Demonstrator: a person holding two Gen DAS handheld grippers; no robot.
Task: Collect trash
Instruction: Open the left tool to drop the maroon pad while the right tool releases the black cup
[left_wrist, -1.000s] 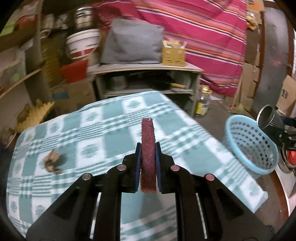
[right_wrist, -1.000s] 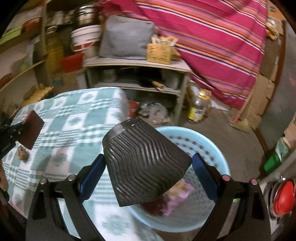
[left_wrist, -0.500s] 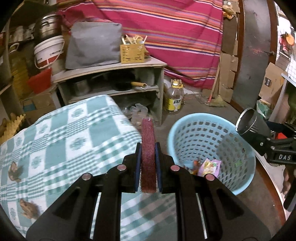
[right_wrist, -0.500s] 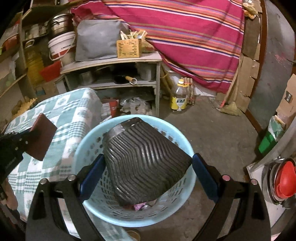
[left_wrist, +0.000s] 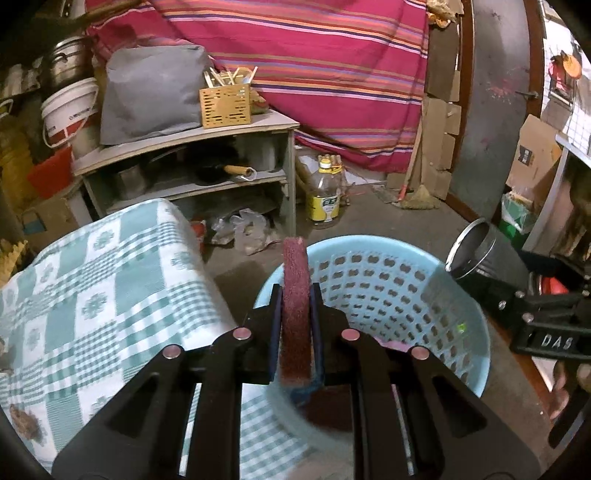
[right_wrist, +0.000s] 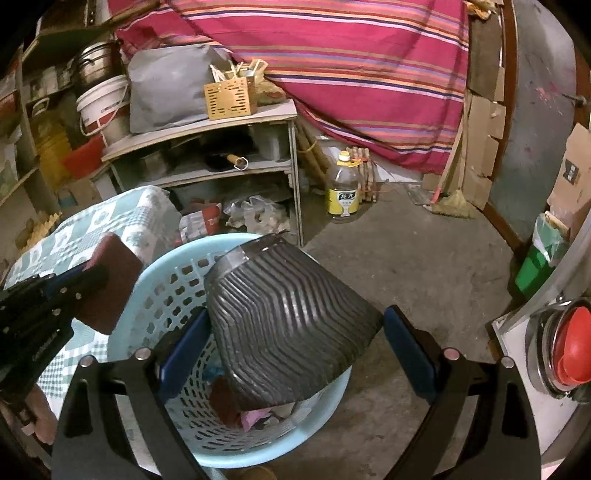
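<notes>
My left gripper (left_wrist: 295, 295) is shut on a maroon scouring pad (left_wrist: 294, 266), held upright on edge just above the near rim of the light blue plastic basket (left_wrist: 476, 332). The right wrist view shows that pad (right_wrist: 114, 280) at the basket's left rim (right_wrist: 147, 273). My right gripper (right_wrist: 295, 325) is shut on a black ribbed cup (right_wrist: 280, 291), tilted over the basket's mouth. In the left wrist view the cup (left_wrist: 484, 254) hangs at the far right. A pink wrapper (right_wrist: 255, 419) and other scraps lie in the basket. A brown crumpled scrap (left_wrist: 24, 421) rests on the green checked tablecloth (left_wrist: 110, 295).
The basket stands on the concrete floor against the table's right edge. Behind are a grey shelf unit (left_wrist: 184, 140) with a wicker box, an oil bottle (left_wrist: 325, 199) and plastic litter (left_wrist: 243, 229). A metal vessel with a red funnel (right_wrist: 569, 347) sits at the right.
Both grippers have swung right, from over the tablecloth to over the basket. The pad now sits at the basket's rim and the cup above its middle. Both grips are unchanged.
</notes>
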